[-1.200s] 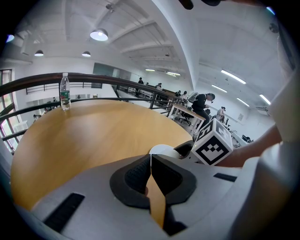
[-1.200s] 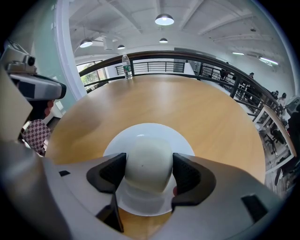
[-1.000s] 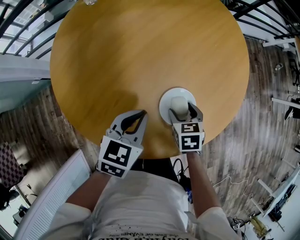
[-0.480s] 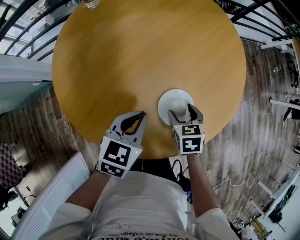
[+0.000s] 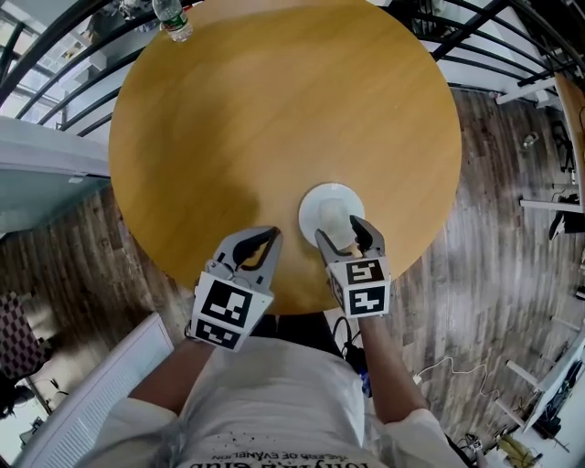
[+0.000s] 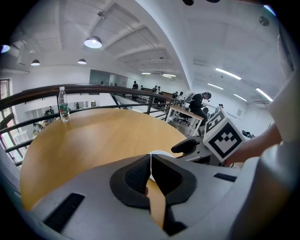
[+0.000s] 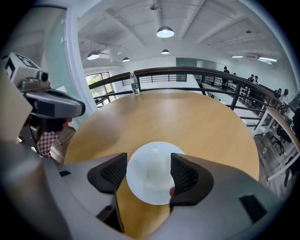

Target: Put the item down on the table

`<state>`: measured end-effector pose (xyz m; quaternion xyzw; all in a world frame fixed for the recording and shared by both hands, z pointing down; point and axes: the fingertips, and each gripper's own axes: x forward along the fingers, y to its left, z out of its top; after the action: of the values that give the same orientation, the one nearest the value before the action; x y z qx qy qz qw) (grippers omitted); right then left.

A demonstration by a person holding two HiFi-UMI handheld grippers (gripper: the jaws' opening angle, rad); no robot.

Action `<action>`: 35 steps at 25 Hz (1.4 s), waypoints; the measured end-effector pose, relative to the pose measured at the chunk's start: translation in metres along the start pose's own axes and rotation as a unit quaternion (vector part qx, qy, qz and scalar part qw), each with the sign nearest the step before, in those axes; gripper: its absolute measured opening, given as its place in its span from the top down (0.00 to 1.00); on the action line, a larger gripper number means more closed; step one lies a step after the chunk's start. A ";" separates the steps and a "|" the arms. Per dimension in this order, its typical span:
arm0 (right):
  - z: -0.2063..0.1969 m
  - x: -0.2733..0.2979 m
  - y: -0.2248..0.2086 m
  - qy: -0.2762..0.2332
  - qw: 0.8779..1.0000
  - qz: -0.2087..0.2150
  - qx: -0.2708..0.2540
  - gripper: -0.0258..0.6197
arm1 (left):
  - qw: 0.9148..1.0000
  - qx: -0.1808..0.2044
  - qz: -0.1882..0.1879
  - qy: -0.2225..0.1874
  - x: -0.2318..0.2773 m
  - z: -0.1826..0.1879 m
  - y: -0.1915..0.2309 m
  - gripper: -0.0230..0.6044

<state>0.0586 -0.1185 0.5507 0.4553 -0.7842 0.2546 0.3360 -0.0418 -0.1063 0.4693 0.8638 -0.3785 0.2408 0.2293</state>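
A white bowl (image 5: 331,210) rests on the round wooden table (image 5: 274,119), close to its near edge. My right gripper (image 5: 340,235) is open, its jaws standing on either side of the bowl's near half without touching it. In the right gripper view the bowl (image 7: 151,180) fills the gap of the right gripper (image 7: 149,173), and both pads are apart from its rim. To the left my left gripper (image 5: 257,246) hovers over the table edge, shut and empty. The left gripper (image 6: 150,176) shows pads pressed together in its own view, with a sliver of the bowl (image 6: 157,153) beyond.
A clear plastic water bottle (image 5: 170,20) stands at the table's far left edge, the same bottle (image 7: 135,85) showing in the right gripper view. Dark railings (image 5: 512,37) curve round the far side. Wood-look floor (image 5: 494,228) lies to the right.
The right gripper's jaws have spread wider and drawn back slightly toward the near edge. The bowl stays on the table. The left gripper has hardly moved.
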 end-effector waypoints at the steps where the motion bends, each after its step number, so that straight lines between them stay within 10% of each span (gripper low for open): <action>1: 0.003 -0.005 0.002 -0.004 1.000 0.003 -0.001 0.48 | 1.000 0.003 0.002 -0.002 -0.002 0.002 0.000 0.92; 11: 0.010 -0.059 0.000 -0.043 0.999 -0.010 -0.019 0.86 | 1.000 0.022 -0.001 -0.014 -0.015 0.011 -0.030 0.92; 35: 0.011 -0.141 -0.004 -0.082 0.997 -0.006 0.010 0.92 | 0.999 0.006 -0.019 -0.037 -0.045 0.034 -0.076 0.93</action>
<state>0.1099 -0.0518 0.4368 0.4822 -0.8039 0.2226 0.2678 -0.0019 -0.0557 0.4000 0.8807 -0.3684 0.2065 0.2146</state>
